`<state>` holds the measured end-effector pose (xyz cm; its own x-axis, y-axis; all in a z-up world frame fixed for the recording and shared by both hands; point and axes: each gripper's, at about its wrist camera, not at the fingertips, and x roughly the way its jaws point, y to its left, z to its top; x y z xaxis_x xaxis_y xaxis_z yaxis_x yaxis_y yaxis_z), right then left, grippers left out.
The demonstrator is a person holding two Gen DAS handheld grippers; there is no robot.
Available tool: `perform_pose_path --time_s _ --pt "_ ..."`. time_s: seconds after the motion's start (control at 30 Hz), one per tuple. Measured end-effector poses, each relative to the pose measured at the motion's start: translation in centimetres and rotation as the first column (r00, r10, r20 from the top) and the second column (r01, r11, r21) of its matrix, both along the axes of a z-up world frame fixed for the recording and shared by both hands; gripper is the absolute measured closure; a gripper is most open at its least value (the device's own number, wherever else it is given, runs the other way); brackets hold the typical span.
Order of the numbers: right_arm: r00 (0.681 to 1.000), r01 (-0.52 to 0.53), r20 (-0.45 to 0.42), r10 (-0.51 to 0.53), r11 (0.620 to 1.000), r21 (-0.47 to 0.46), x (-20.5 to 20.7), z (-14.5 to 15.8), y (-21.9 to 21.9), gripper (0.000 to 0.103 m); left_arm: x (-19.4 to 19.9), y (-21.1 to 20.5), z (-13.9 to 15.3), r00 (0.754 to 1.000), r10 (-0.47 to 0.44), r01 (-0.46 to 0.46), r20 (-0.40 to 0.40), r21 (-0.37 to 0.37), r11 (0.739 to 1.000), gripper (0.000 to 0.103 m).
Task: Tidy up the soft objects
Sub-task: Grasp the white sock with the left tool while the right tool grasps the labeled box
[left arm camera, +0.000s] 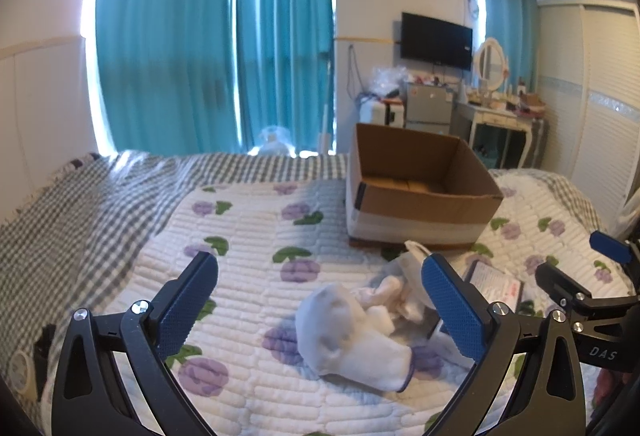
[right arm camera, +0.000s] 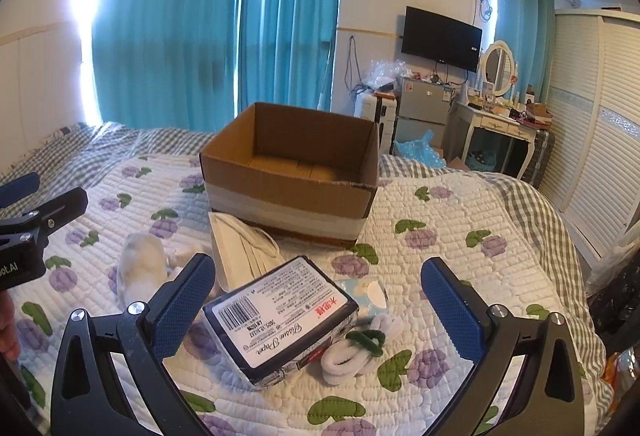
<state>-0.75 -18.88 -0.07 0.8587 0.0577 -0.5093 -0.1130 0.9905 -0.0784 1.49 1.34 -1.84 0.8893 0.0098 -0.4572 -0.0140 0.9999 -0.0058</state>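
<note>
Nothing is lying in the cardboard box (right arm camera: 292,172) yet: its bottom is showing bare in both wrist views, so by that the sorting is only beginning and every soft item is still waiting on the quilted bedspread (left arm camera: 248,220).

The left gripper (left arm camera: 320,306) is hovering over the bed with its jaws spread wide and nothing between them. Just ahead of it and slightly toward its right finger, a white sock (left arm camera: 352,340) is lying crumpled, with a pale plush toy (left arm camera: 384,294) touching its far side. The box is standing farther ahead and to the right of this gripper.

The right gripper (right arm camera: 320,300) is likewise gaping and holding nothing. Directly between and below its fingers a wrapped tissue paper pack (right arm camera: 280,324) is resting on the quilt. Beyond the pack, toward the left finger, a stack of white face masks (right arm camera: 244,248) is leaning close to the box's near wall. Toward the right finger a small tissue packet (right arm camera: 366,294) is lying just behind a white rolled cloth with a green loop (right arm camera: 356,348). The box is sitting straight ahead.

Judging from this, each piece remains to be lifted and dropped into the box, the sock being the nearest candidate for the left gripper and the tissue pack for the right.
</note>
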Motion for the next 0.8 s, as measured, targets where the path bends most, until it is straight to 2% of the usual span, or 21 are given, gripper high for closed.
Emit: perform_pose_path --time_s 0.13,0.23,0.3,0.37,0.43,0.47,0.53,0.6,0.63,0.73,0.8 --pt "1.0 0.0 -0.024 0.0 1.0 -0.003 0.6 -0.9 -0.3 0.0 0.9 -0.3 -1.4 0.999 -0.014 0.015 -0.048 0.012 1.0 0.0" --pt "0.999 0.002 -0.047 -0.002 1.0 -0.003 1.1 -1.7 -0.4 0.0 2.2 -0.4 -3.5 0.992 0.007 -0.007 -0.126 0.004 1.0 0.001" --pt "0.998 0.002 -0.061 -0.003 1.0 -0.003 1.4 -2.2 -0.5 0.0 3.2 -0.3 -5.1 0.98 0.009 -0.015 -0.197 -0.031 0.999 0.007" --pt "0.997 0.002 -0.072 -0.002 1.0 -0.001 1.6 -2.6 -0.5 0.0 3.9 -0.6 -6.5 0.968 0.006 -0.015 -0.25 -0.035 0.999 0.017" --pt "0.997 0.0 -0.083 0.0 1.0 0.0 1.8 -3.1 -0.5 0.0 4.4 -0.8 -7.8 0.956 -0.005 -0.008 -0.292 -0.043 0.999 0.018" --pt "0.996 -0.002 -0.09 0.002 1.0 -0.001 2.0 -3.3 -0.5 0.0 4.5 -0.9 -8.3 0.952 -0.01 -0.006 -0.306 -0.051 0.999 0.022" --pt "0.995 -0.005 -0.105 0.005 1.0 -0.004 2.2 -3.9 -0.4 0.0 4.9 -1.2 -9.2 0.942 -0.035 0.013 -0.333 -0.07 0.997 0.036" --pt "0.993 -0.016 -0.119 0.015 1.0 -0.007 2.4 -4.4 -0.1 0.0 5.0 -1.4 -9.4 0.94 -0.039 0.02 -0.338 -0.058 0.998 0.04" --pt "0.992 -0.026 -0.125 0.025 1.0 -0.008 2.4 -4.6 0.0 0.0 4.9 -1.5 -9.3 0.941 -0.04 0.023 -0.336 -0.056 0.998 0.048" --pt "0.985 -0.077 -0.158 0.075 0.997 -0.011 2.8 -5.6 0.9 0.0 4.6 -0.9 -8.8 0.943 -0.041 0.012 -0.331 -0.089 0.996 0.061" --pt "0.979 -0.113 -0.171 0.109 0.994 -0.013 2.9 -6.1 1.6 0.0 4.7 -0.2 -8.6 0.943 -0.042 0.003 -0.331 -0.119 0.993 0.066"
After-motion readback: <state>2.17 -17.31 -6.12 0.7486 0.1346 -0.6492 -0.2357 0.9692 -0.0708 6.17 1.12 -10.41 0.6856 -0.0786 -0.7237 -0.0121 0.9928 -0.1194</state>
